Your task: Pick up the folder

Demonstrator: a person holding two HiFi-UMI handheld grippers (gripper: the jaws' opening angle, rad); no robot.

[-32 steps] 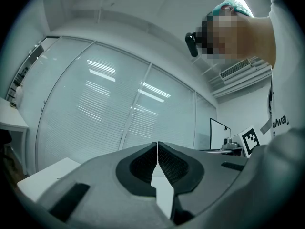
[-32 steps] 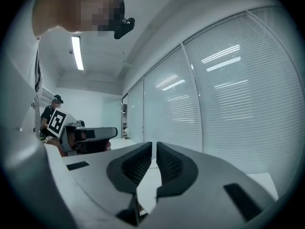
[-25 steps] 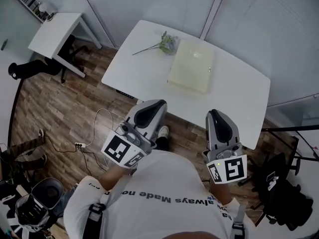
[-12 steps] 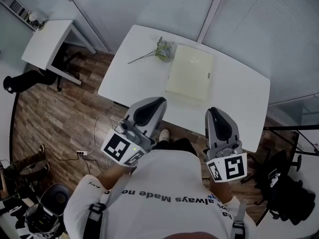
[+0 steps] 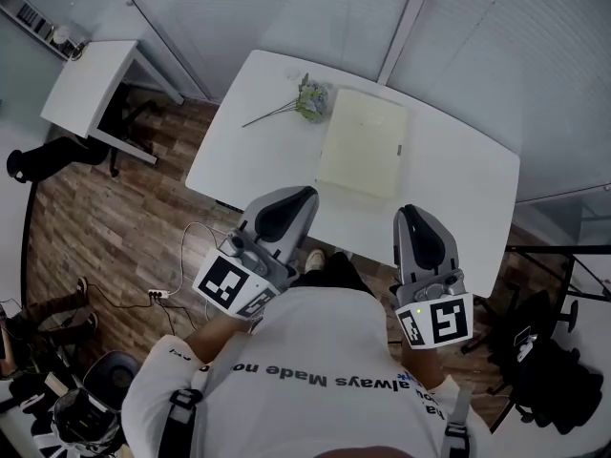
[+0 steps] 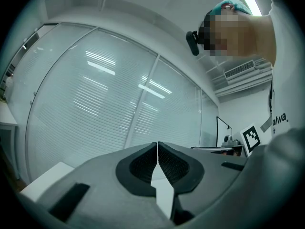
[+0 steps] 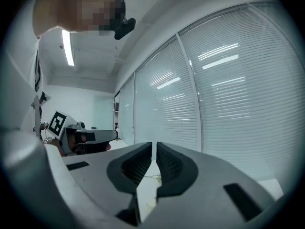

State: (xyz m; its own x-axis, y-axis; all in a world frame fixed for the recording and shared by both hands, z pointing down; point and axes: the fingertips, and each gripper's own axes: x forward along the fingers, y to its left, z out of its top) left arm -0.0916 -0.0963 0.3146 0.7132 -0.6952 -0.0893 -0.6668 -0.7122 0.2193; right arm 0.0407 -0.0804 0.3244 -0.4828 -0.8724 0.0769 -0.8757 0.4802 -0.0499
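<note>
The folder (image 5: 363, 143) is lying by the counter's (image 5: 458, 189) far edge, well beyond both tools. The left tool (image 5: 291, 203) and right tool (image 5: 412, 219) are pointing level at the near edge, jaws pressed together, holding nothing.

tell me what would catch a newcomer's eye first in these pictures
The pale yellow folder lies flat on the white table, with a sprig of flowers just off its far left corner. Nearer the person, the left gripper and the right gripper are held side by side by the table's near edge. Both are shut and empty, short of the folder.
</note>
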